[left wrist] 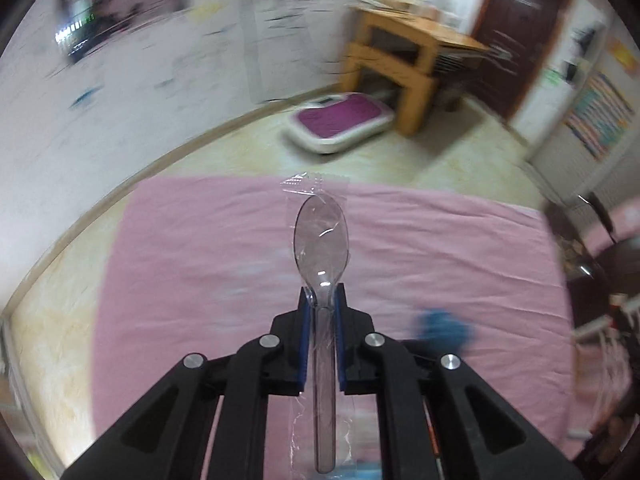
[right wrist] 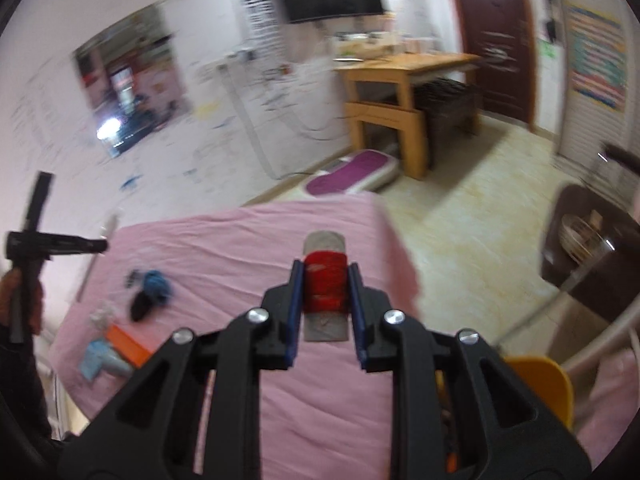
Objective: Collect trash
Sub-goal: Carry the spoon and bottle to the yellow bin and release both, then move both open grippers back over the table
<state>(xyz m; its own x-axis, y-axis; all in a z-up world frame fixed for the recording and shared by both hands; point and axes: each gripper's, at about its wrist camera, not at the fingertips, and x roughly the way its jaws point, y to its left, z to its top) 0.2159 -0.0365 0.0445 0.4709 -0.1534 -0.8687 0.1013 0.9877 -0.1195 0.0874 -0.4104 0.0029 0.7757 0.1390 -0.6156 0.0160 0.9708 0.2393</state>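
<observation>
The pink-sheeted bed (right wrist: 248,240) carried remaining litter near its left edge. Left hand-held gripper (left wrist: 322,300) clamped a wrapped spoon (left wrist: 321,232); right hand-held gripper (right wrist: 325,276) clamped a red-banded tube (right wrist: 325,284); firm grips were advisable during transfer

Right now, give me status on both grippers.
Left gripper shut on wrapped plastic spoon. Right gripper shut on red thread spool. Nothing blocking.

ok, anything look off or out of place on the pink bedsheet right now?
Nothing damaged or spilled. Loose bits lie scattered at the sheet's left side: a blue-and-black bundle, an orange box and a pale blue item. Both grippers are shut on pickups: the left on a wrapped plastic spoon, the right on a red-wrapped spool.
</observation>
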